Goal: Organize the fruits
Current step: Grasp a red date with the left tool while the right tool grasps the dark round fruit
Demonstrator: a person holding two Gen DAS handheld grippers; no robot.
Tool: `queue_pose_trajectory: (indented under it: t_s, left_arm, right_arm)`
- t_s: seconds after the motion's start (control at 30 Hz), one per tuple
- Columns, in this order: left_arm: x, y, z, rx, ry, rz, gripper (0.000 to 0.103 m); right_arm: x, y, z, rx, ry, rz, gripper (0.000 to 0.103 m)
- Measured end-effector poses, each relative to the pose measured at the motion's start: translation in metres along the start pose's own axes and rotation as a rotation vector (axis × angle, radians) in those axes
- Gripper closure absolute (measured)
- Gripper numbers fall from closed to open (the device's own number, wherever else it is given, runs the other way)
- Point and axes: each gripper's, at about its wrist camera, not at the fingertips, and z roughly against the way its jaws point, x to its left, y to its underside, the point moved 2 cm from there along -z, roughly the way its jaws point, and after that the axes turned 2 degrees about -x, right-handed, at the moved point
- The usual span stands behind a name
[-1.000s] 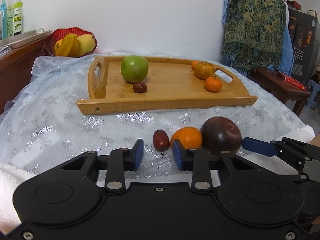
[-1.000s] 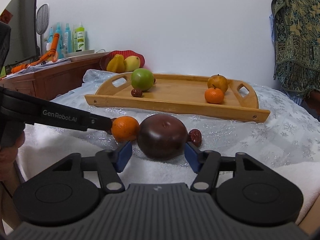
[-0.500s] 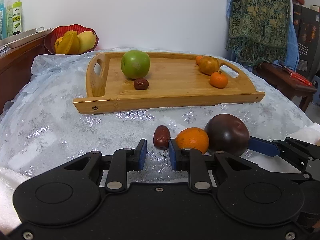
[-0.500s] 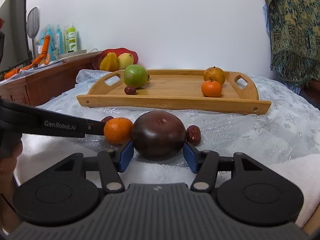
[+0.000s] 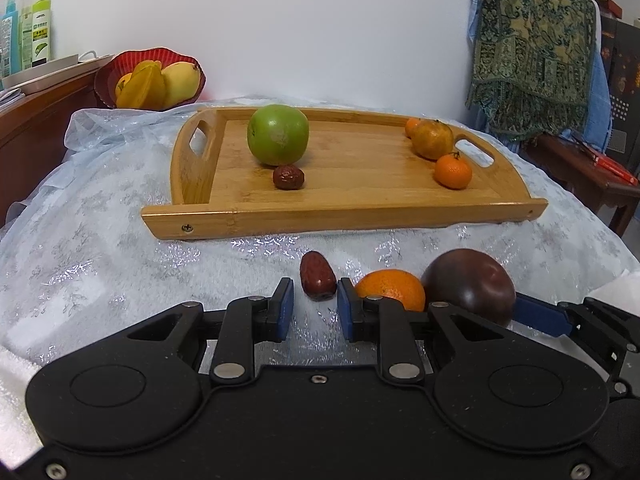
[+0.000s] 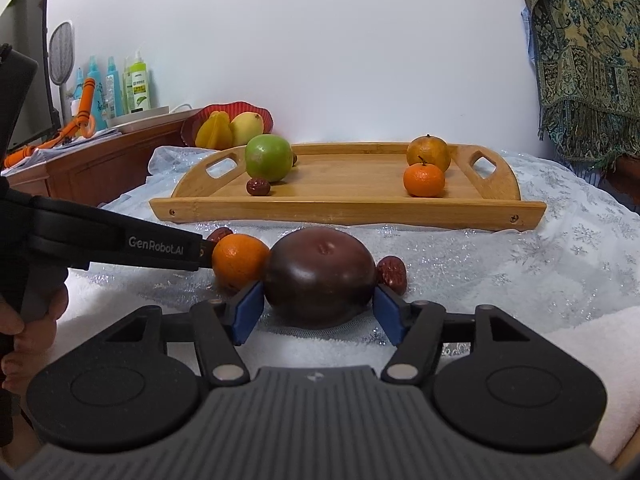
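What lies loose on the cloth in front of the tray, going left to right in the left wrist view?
Wrinkled red date → round orange mandarin → large dark purple round fruit.

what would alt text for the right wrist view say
The right gripper brackets a dark purple fruit on a white cloth, pads at its sides. An orange and a date flank it, and a wooden tray behind holds more fruit.

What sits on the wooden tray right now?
On the wooden tray: a green apple, a red date, two oranges, another partly hidden behind. In the right wrist view, something small peeks behind the apple, unidentifiable.
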Motion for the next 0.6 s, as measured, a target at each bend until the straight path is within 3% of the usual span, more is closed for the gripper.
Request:
queue_pose_trajectory:
  t_s: [0.33,0.6]
  left_arm:
    - [0.004,-0.001,-0.006,-0.012,-0.024,0.032,0.072]
    - [0.002,0.001,-0.007,-0.021,-0.037,0.051,0.08]
  right_arm:
    - [0.0,-0.002,-0.009,0.001,0.005,-0.016,0.027]
    - [-0.001,-0.003,-0.012,-0.005,0.003,-0.036,0.026]
